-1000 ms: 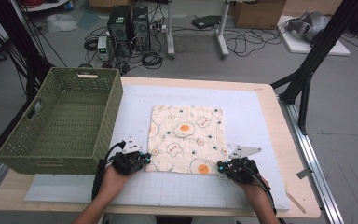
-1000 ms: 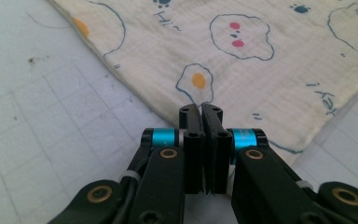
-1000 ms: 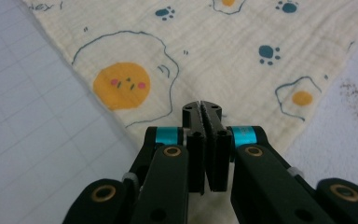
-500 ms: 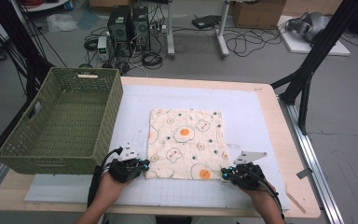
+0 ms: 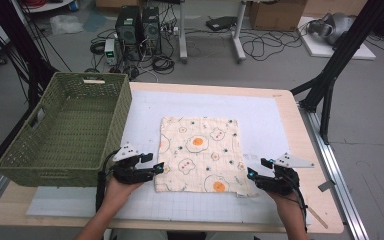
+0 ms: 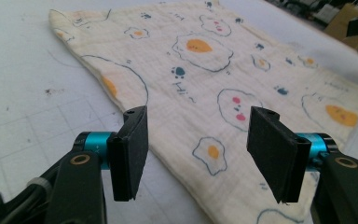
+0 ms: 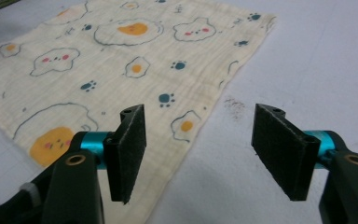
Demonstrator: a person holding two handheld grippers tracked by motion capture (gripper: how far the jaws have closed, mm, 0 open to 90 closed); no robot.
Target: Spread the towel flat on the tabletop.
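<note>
Both grippers (image 5: 156, 168) (image 5: 250, 176), just opened, flank the cloth's (image 5: 200, 150) near corners; basket (image 5: 65, 130) left.

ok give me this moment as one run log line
left gripper: jaws just opened, at cloth near-left edge | right gripper: jaws just opened, at near-right corner | cloth: flat on mat, unheld

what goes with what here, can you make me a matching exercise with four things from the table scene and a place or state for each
Things:
1. cloth
2. basket
3. left claw
4. right claw

Places or states:
a. green, woven, at the table's left side
b. open, at the cloth's near right corner
c. spread flat on the white mat, printed with fried eggs
d. open, at the cloth's near left edge

Pairs: 1-c, 2-a, 3-d, 4-b
</note>
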